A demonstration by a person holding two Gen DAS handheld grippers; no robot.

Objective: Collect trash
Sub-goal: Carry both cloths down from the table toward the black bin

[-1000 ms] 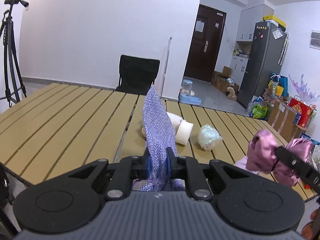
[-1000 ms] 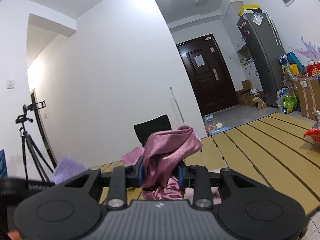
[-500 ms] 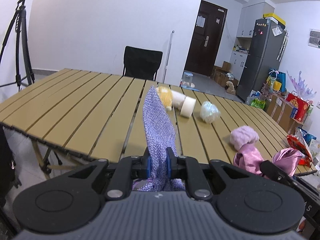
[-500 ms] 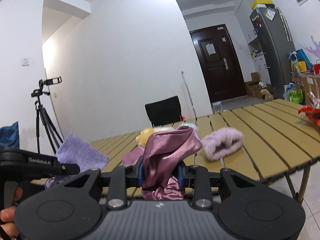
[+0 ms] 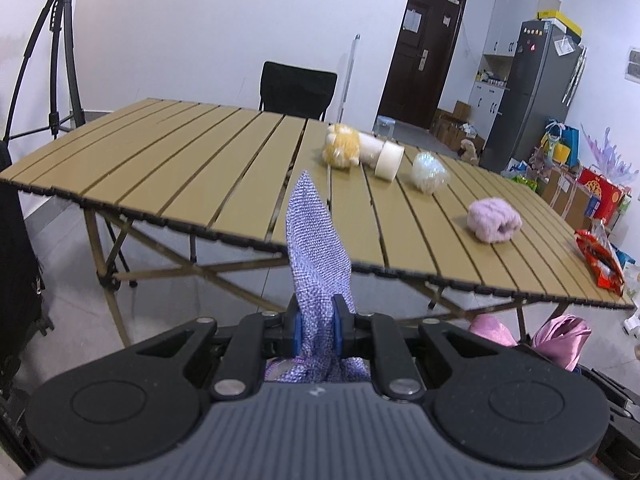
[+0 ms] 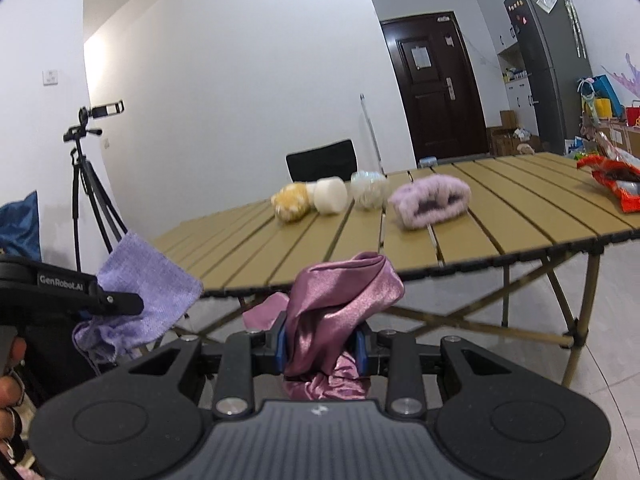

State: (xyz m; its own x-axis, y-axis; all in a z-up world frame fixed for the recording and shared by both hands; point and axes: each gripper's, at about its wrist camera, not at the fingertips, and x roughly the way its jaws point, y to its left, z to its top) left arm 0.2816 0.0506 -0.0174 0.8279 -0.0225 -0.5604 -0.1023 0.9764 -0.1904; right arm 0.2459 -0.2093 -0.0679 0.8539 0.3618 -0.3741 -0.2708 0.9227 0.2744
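My left gripper [image 5: 316, 330] is shut on a purple knit cloth [image 5: 314, 240], held off the near edge of the slatted table [image 5: 200, 168]. The cloth [image 6: 148, 276] and left gripper [image 6: 136, 304] also show in the right wrist view. My right gripper [image 6: 320, 346] is shut on a pink satin cloth [image 6: 340, 300], also off the table; it shows low right in the left wrist view [image 5: 560, 336]. On the table lie a yellow fluffy ball [image 5: 342, 146], a white roll [image 5: 386, 156], a clear crumpled wrapper [image 5: 430, 170], a pink furry band [image 5: 494, 220] and a red snack bag [image 5: 600, 256].
A black chair [image 5: 298, 90] stands behind the table. A tripod [image 5: 52, 52] stands at the left. A fridge [image 5: 528, 88], boxes and bags crowd the right side of the room. A dark door [image 5: 416, 52] is at the back.
Both grippers have pulled back from over the table to beyond its near edge and lower, each still holding its cloth. The table items now lie farther away.
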